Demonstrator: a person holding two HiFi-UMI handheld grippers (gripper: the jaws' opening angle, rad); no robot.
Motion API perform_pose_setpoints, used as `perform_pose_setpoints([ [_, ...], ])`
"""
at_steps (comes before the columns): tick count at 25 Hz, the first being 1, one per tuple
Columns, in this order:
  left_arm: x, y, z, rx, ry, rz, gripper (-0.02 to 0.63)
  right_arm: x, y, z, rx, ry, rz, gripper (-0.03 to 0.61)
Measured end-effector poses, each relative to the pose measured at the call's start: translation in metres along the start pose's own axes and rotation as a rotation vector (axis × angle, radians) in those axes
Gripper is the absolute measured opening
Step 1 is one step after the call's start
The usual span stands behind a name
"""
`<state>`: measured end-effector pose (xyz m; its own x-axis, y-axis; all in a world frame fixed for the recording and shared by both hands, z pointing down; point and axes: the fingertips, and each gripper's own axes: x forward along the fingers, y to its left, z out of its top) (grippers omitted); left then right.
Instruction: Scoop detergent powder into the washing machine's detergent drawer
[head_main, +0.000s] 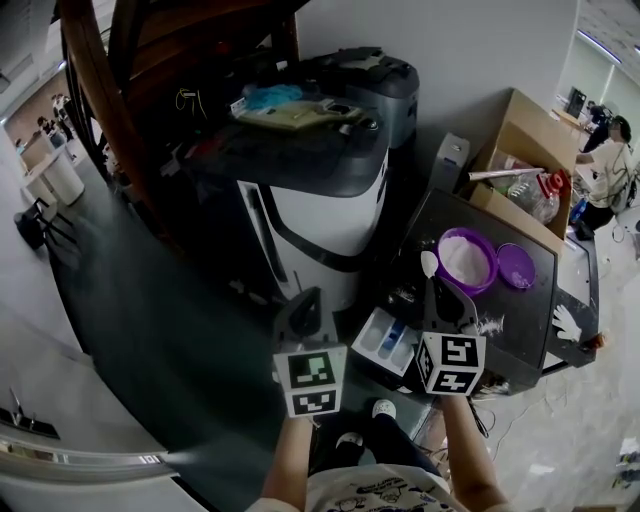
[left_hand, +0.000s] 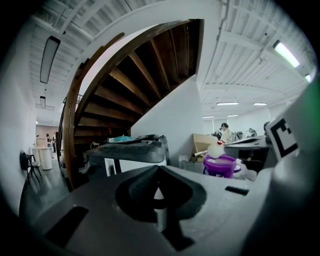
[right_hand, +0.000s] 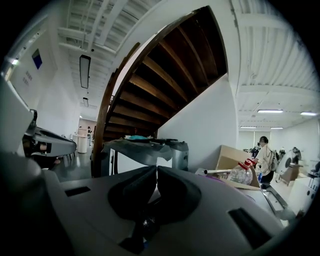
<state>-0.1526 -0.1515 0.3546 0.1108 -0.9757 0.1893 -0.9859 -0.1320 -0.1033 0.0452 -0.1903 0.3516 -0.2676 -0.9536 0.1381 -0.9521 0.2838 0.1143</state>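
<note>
Left gripper (head_main: 308, 297) jaws pressed together on nothing, held just left of the open white detergent drawer with blue compartments (head_main: 385, 342). Right gripper (head_main: 436, 285) jaws closed, apparently pinching the handle of a small white scoop (head_main: 428, 263) heaped with powder, though its own view shows the handle poorly. Scoop is at the near rim of the round purple plastic tub of white powder (head_main: 492, 268) on the dark table (head_main: 530, 330), flat purple lid (head_main: 516, 266) just beside it, white-and-dark washing machine (head_main: 320, 215) farther back.

Left gripper (head_main: 308, 297): jaws together, nothing between, pointing forward.
Right gripper (head_main: 433, 283): jaws clamped on a spoon (head_main: 428, 263), held just beside the left.
</note>
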Motion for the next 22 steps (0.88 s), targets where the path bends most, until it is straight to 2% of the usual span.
perform_pose_setpoints([
  [22, -0.006, -0.003, 0.018, 0.020, -0.044, -0.016, 0.002, -0.019, -0.012, 0.023, 0.032, -0.069, -0.041, 0.020],
])
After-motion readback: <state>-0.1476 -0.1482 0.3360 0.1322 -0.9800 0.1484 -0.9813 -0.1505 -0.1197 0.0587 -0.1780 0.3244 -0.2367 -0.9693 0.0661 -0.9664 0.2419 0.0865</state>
